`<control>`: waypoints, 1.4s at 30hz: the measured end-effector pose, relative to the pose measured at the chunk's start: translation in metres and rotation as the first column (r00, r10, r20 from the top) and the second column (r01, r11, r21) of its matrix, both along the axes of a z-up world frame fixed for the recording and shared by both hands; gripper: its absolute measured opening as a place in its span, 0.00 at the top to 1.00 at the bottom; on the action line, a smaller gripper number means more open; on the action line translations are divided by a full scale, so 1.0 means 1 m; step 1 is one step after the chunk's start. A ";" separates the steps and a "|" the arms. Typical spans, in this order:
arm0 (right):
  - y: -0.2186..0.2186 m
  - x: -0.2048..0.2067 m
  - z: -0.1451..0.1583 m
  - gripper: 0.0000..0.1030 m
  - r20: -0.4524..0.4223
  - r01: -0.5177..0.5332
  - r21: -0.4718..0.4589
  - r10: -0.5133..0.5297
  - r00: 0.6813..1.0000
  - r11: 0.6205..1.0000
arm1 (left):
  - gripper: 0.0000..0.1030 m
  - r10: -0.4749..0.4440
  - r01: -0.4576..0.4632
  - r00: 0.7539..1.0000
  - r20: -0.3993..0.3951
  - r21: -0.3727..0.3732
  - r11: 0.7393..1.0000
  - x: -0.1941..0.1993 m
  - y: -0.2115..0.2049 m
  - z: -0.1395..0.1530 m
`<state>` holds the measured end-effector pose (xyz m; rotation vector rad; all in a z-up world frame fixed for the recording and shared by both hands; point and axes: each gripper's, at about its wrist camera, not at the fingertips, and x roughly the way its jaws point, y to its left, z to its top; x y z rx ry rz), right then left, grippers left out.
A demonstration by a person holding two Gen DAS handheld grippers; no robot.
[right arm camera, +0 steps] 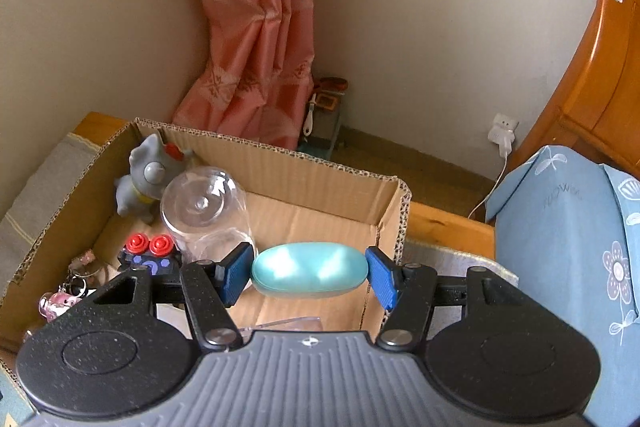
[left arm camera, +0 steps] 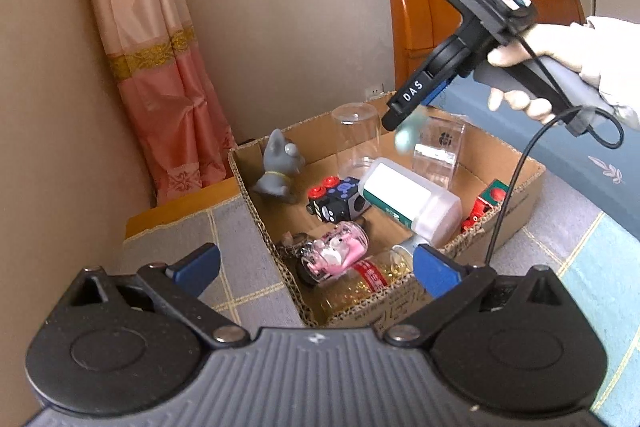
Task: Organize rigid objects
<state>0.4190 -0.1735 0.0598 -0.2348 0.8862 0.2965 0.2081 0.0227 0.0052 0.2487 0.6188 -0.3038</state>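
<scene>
Left wrist view. Cardboard box (left arm camera: 516, 187) on the bed cover, already holding a grey cat figure (left arm camera: 278, 167), an upturned clear cup (left arm camera: 356, 139), a black cube with red knobs (left arm camera: 338, 201), a white bottle (left arm camera: 408, 199) lying on its side, a pink keychain bottle (left arm camera: 336, 253), a jar of yellow capsules (left arm camera: 360, 287) and a red toy (left arm camera: 482, 207). The left gripper (left arm camera: 316, 269) stands spread wide with nothing between its blue pads. The right gripper (left arm camera: 404, 131) reaches in over the far side, a blurred teal shape at its tip.

Right wrist view. The right gripper (right arm camera: 310, 273) pinches a teal oval case (right arm camera: 310, 269) by its two ends. The case hangs above the box's open corner, beside the clear cup (right arm camera: 204, 207) and clear of the far wall (right arm camera: 320, 167). Its long axis lies level and runs straight across the jaws from pad to pad, one rounded end toward each.

Risks, as judged. The pads bear only on smooth, curved ends, so the case may squirt out or swivel if the grip loosens early. Released from this height, it could bounce off the floor of the box, roll against the cup and tip it, or land on the clear piece (right arm camera: 288, 323) lying just below. Drifting right would bring it onto the box wall (right arm camera: 400, 223).
</scene>
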 end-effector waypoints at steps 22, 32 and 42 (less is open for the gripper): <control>-0.004 -0.137 0.111 0.00 0.282 -0.012 0.020 0.006 0.959 1.000 | 0.01 0.128 -0.126 0.992 0.015 -0.089 0.988 -0.054 0.004 0.042; -0.003 -0.231 0.058 0.00 0.227 0.113 0.010 -0.112 0.967 0.994 | 0.01 0.276 -0.282 0.958 -0.078 -0.074 0.957 -0.087 -0.008 0.025; -0.001 -0.286 0.018 0.00 0.105 0.234 0.086 -0.242 0.965 0.969 | 0.01 0.328 -0.338 0.936 -0.128 -0.067 0.939 -0.109 -0.013 0.028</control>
